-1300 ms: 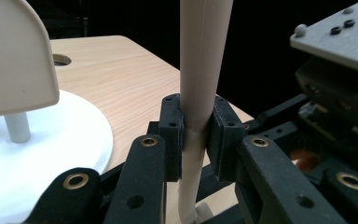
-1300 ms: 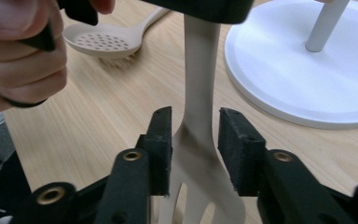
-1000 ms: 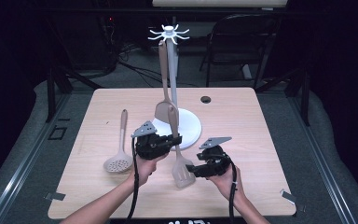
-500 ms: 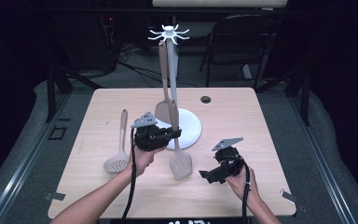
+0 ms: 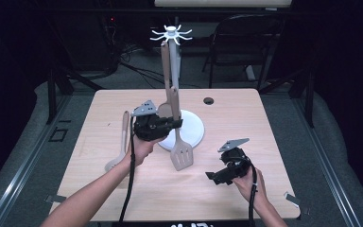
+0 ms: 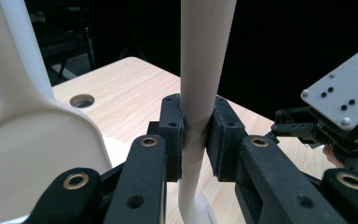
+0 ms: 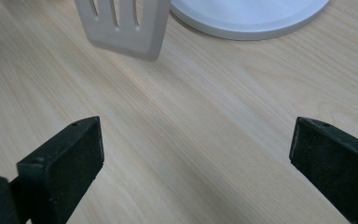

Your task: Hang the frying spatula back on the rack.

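My left gripper (image 5: 172,124) is shut on the handle of a beige slotted spatula (image 5: 182,153). The spatula hangs upright above the table in front of the rack's white base (image 5: 196,137). In the left gripper view the pads (image 6: 173,135) clamp the handle (image 6: 205,70) on both sides. My right gripper (image 5: 212,177) rests low over the table's near right. Its jaws have just opened wide and eased in a little, with nothing between them (image 7: 196,154). The spatula's head (image 7: 121,23) hangs beyond them.
A white hook rack (image 5: 171,34) stands on its round base at the table's middle, with a beige spoon (image 5: 164,61) hanging from it. A skimmer (image 5: 123,137) lies at the left. A cable hole (image 5: 209,100) sits at the back.
The right gripper has let go of the spatula's head, opened and drawn back to the near right. The left gripper has lifted the spatula higher.
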The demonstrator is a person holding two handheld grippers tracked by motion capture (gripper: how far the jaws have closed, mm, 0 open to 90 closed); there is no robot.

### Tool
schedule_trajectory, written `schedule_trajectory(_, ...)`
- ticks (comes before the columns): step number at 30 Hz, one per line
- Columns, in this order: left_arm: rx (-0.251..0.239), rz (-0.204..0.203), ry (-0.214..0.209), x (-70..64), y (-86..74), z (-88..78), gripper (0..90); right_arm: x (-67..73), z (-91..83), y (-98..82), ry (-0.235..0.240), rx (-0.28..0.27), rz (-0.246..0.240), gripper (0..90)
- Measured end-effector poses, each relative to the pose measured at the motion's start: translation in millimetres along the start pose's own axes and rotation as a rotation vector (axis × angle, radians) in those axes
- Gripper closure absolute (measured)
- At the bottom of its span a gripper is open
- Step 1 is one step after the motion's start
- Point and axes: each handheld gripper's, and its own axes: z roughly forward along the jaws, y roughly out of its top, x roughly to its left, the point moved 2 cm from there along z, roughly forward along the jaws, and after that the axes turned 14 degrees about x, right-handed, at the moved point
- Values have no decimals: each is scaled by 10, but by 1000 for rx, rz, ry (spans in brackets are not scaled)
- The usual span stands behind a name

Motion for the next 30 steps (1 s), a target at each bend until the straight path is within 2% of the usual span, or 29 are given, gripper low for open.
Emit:
schedule_trajectory(9,7,31,13,18,166,-53,776,-2,54,-3,-2,32,-18,24)
schedule_trajectory(30,-21,35,28,140,553,-134,776,-33,51,-10,-23,32,-34,38)
